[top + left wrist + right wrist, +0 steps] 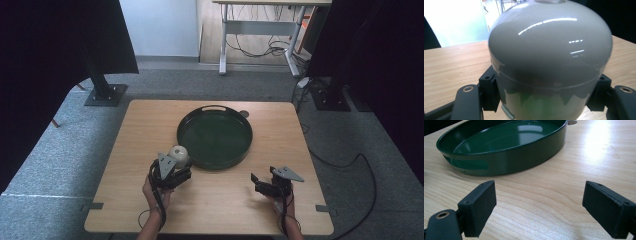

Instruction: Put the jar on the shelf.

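Note:
A glossy pale grey rounded pot [549,55] sits between the jaws of my left gripper [546,97], whose black pads press on both its sides. In the high view this pot [178,155] is just left of the round dark green tray [215,162], near its front-left rim, with the left gripper [176,172] behind it. My right gripper [259,182] rests low over the table to the front right of the tray, jaws wide apart with nothing between them. In the right gripper view the open gripper [539,212] faces the tray's wall [506,162].
The wooden table [215,200] carries the tray, which holds nothing. A small round mark [243,114] lies at the tray's far right rim. Beyond the table are dark curtains, a stand base [105,95] and a desk frame with cables [260,47].

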`<state>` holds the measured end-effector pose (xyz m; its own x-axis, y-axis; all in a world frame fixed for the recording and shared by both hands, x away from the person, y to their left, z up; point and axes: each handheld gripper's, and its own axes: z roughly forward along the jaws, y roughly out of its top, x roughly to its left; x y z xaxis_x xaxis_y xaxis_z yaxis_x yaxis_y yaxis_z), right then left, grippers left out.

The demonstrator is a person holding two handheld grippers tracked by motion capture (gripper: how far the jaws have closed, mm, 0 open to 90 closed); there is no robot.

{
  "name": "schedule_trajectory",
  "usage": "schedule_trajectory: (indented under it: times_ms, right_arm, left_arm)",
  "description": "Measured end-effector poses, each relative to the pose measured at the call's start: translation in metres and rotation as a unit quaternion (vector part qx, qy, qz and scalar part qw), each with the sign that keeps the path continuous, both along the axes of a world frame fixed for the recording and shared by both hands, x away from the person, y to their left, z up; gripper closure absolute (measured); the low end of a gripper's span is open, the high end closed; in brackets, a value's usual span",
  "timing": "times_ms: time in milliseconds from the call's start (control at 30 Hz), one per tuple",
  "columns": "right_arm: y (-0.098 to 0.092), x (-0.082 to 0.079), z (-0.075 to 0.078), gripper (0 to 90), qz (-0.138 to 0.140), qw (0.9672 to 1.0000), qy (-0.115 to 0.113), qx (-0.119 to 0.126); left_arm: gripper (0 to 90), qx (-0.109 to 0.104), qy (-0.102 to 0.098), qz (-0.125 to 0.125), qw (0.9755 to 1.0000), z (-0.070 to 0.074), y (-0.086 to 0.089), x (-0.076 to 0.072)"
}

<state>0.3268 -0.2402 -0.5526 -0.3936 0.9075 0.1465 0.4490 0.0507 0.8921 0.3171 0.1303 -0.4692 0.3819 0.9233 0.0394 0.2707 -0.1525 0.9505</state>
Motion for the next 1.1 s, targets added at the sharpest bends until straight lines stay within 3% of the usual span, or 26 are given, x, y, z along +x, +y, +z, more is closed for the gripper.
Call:
schedule_trajectory:
  times_ms: [767, 1100]
  right_arm:
    - [0.0, 0.0, 0.0, 11.6, 0.0, 1.0, 0.0, 0.001]
    - [-0.001, 0.0, 0.0, 11.6, 0.0, 1.0, 0.001, 0.003]
  left_arm:
    - [29.3, -0.009, -0.009, -0.001, 0.9999, 0.015, 0.009, 0.016]
    - [29.3, -0.005, -0.015, -0.013, 0.9998, 0.024, 0.002, 0.026]
